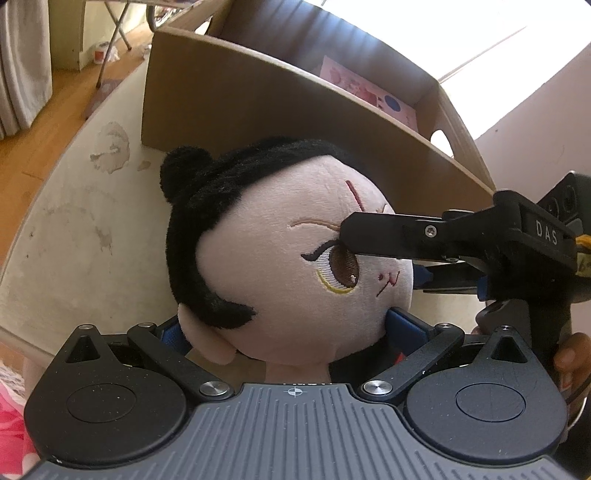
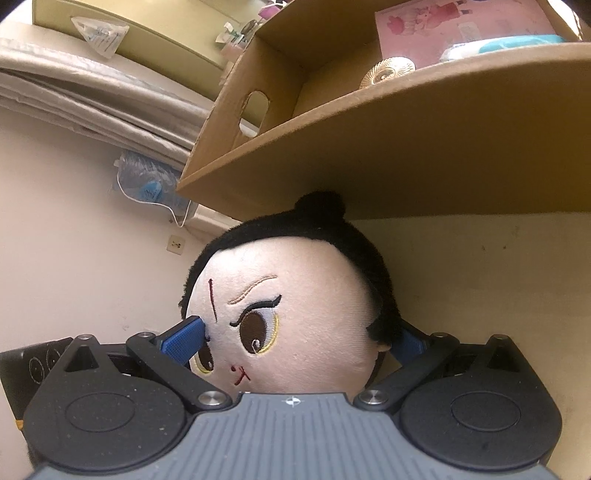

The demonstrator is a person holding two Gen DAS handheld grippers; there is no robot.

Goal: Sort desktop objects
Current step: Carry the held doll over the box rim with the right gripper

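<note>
Worn cream table (image 1: 70, 236) carries an open cardboard box (image 1: 258, 110) at the far side. Left wrist view shows wooden floor and a curtain at far left; right wrist view shows instead a pale wall with a socket and a plastic bag.

Plush doll (image 1: 280, 266) lies on the table, near side of the box, its black hair bun close to the box wall.

Left gripper (image 1: 288, 325) has its jaws closed on the doll's head at ear and chin. Right gripper (image 2: 295, 343) has its jaws gripping the head across the face and the back of the hair; the left view shows it entering from the right, one finger over the doll's eye.

Pink card (image 2: 443, 29) rests inside the box. Only the right view shows a gold round object (image 2: 388, 72) and a teal item (image 2: 517, 42) there.
</note>
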